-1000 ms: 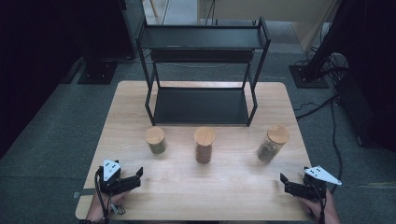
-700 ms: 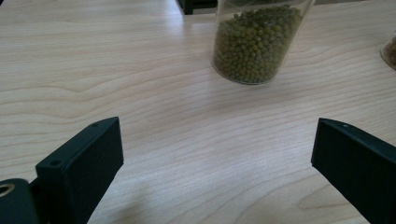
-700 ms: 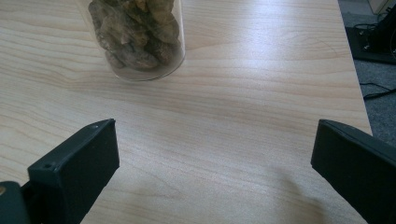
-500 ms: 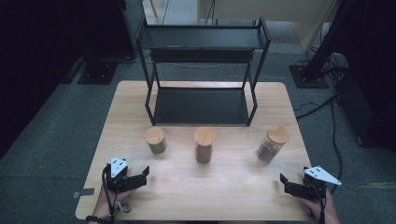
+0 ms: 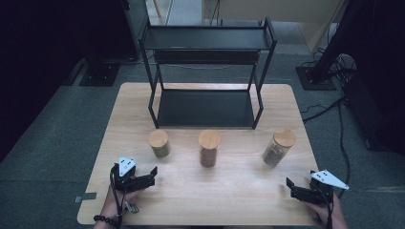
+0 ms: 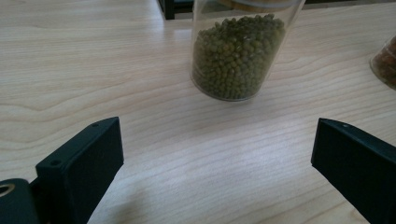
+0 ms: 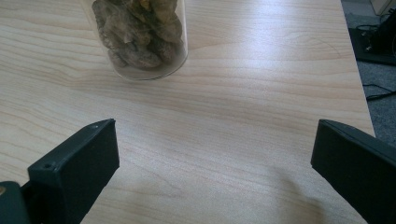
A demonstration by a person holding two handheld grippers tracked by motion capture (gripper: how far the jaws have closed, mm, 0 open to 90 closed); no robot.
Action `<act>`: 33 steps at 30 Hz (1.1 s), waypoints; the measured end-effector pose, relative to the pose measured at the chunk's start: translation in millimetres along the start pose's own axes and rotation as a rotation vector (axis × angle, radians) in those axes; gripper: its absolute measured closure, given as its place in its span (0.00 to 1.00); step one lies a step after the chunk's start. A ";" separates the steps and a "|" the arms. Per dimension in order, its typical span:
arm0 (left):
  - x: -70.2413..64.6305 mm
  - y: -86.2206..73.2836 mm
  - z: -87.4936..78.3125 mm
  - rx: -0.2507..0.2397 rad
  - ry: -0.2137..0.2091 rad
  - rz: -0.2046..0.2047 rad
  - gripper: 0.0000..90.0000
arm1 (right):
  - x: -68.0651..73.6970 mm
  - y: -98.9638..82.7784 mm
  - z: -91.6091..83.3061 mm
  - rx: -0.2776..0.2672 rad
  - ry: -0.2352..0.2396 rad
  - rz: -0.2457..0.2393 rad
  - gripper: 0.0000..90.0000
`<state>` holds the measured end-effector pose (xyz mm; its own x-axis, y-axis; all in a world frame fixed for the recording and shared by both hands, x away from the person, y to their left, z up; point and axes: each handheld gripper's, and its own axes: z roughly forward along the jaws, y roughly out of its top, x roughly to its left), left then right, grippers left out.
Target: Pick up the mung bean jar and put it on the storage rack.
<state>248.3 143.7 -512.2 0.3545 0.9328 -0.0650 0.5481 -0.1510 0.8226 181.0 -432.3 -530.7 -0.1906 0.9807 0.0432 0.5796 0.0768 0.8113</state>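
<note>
Your left gripper (image 5: pixel 154 173) has shifted since a second ago: it has slid in from the tabletop's left edge and now lies near the front-left corner, pointing at the jar of green beans (image 5: pixel 159 143). Your right gripper (image 5: pixel 290 186) has barely moved and rests near the front-right corner, aimed at the jar of brown chunks (image 5: pixel 277 147).

The biggest thing on the tabletop (image 5: pixel 239 186) is the black two-tier rack (image 5: pixel 206 71), standing against the back edge, its lower shelf bare. In front of it three cork-lidded jars stand upright in a row across the middle, well apart from one another: the jar of green beans toward the left edge, a reddish-brown jar (image 5: pixel 209 148) in the centre, the jar of brown chunks toward the right edge.

In the left gripper view, your jaws stand wide apart with nothing between them, and the jar of green beans (image 6: pixel 238 51) sits ahead of them, apart, over bare wood. The reddish-brown jar (image 6: pixel 385 63) just shows at that view's right edge.

In the right gripper view, your jaws also stand wide apart and empty; the jar of brown chunks (image 7: pixel 140 32) stands ahead, off to the left of the gap, not touched. Nothing lies between either gripper and its jar.
</note>
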 end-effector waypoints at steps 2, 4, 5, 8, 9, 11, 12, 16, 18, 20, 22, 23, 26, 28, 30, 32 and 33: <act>-1.5 1.8 2.3 0.000 -0.001 0.000 0.03 | 0.0 0.0 0.1 0.001 0.001 -0.002 0.01; -3.0 3.7 4.5 0.000 -0.002 0.000 0.03 | 0.0 0.0 0.1 0.001 0.001 0.000 0.01; -3.9 4.5 5.5 -0.002 -0.003 0.000 0.03 | -0.2 0.0 0.1 0.000 0.001 0.000 0.01; -7.3 6.2 8.4 -0.002 -0.006 0.002 0.03 | -0.2 0.0 0.1 0.001 0.003 0.001 0.01; -8.1 6.6 9.4 0.001 -0.008 0.005 0.03 | -0.1 0.0 0.0 0.001 0.003 0.000 0.01; -9.9 7.4 12.2 0.003 -0.008 0.004 0.03 | -0.1 0.0 0.0 0.000 0.004 -0.002 0.01; -10.7 7.8 13.6 0.002 -0.008 0.002 0.03 | -0.1 0.0 0.0 0.000 0.004 -0.002 0.01; -12.3 12.1 17.4 0.002 -0.015 -0.025 0.04 | 0.0 0.0 -0.1 0.000 0.007 -0.003 0.01; -12.9 14.6 19.8 0.003 -0.004 -0.020 0.05 | -0.1 0.0 0.0 0.000 0.007 -0.004 0.01; -13.1 16.6 22.5 0.003 0.000 -0.021 0.05 | 0.1 0.0 0.0 0.001 0.008 -0.003 0.01; -13.0 18.5 24.7 0.002 0.007 -0.024 0.05 | 0.2 0.0 0.0 0.000 0.007 -0.004 0.01; -13.2 19.5 25.6 0.000 0.009 -0.028 0.05 | 0.2 -0.1 -0.1 0.000 0.008 -0.006 0.01; -14.5 21.8 28.0 -0.003 0.008 -0.027 0.05 | 0.4 -0.1 -0.1 0.001 0.009 -0.010 0.01; -16.0 22.8 29.6 -0.002 0.005 -0.026 0.05 | 0.6 -0.1 -0.1 0.001 0.009 -0.011 0.01; -17.5 23.7 31.0 0.002 0.005 -0.018 0.05 | 0.6 -0.2 -0.1 0.001 0.009 -0.012 0.01; -18.3 24.6 32.4 0.004 0.005 -0.014 0.05 | 0.8 -0.2 -0.1 0.000 0.008 -0.014 0.01; -18.5 25.1 33.2 0.004 0.006 -0.015 0.05 | 0.9 -0.2 -0.1 0.000 0.008 -0.016 0.01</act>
<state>280.6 111.8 -509.2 0.3418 0.9369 -0.0736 0.5565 -0.1387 0.8192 180.6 -431.4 -530.8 -0.2055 0.9780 0.0350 0.5767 0.0921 0.8118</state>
